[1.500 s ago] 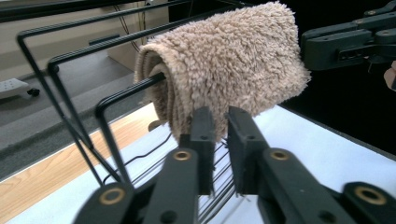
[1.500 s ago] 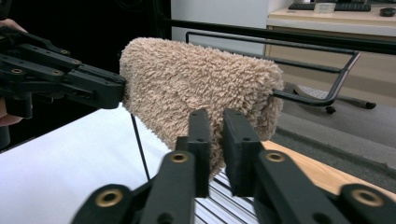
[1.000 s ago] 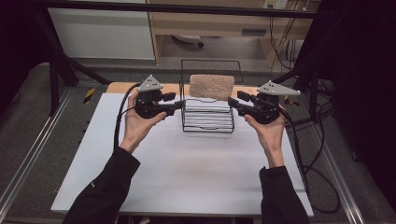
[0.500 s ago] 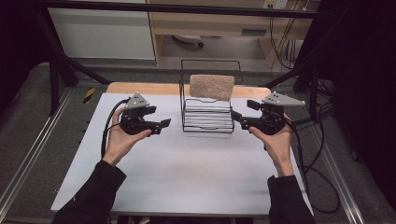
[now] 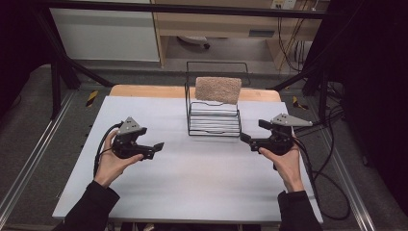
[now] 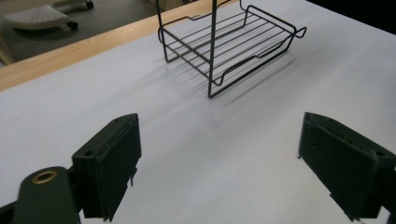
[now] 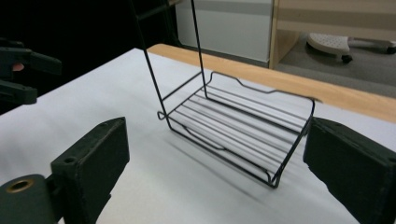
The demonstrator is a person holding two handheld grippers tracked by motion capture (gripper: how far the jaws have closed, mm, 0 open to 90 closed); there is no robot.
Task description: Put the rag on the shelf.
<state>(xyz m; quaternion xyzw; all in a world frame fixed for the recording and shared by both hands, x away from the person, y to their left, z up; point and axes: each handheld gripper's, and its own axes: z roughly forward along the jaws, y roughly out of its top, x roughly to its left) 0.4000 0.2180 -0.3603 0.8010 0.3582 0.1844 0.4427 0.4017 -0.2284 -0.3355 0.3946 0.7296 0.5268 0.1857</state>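
- Wire rack [image 5: 214,120] stands at the far middle of the white table [image 5: 192,183], close to the wooden back edge [image 5: 144,91]; a tan sponge [image 5: 218,89] sits on its upper tier.
- Lower tier holds nothing; bare tabletop lies on the rack's near, left and right sides.
- Left gripper [image 5: 153,147], jaws spread and holding nothing, sits well left of the rack.
- Right gripper [image 5: 246,140], jaws likewise spread and unloaded, sits just right of the rack's near corner.
- Since the earlier frames both grippers have drawn back from the rack toward the person; rack and sponge unmoved.
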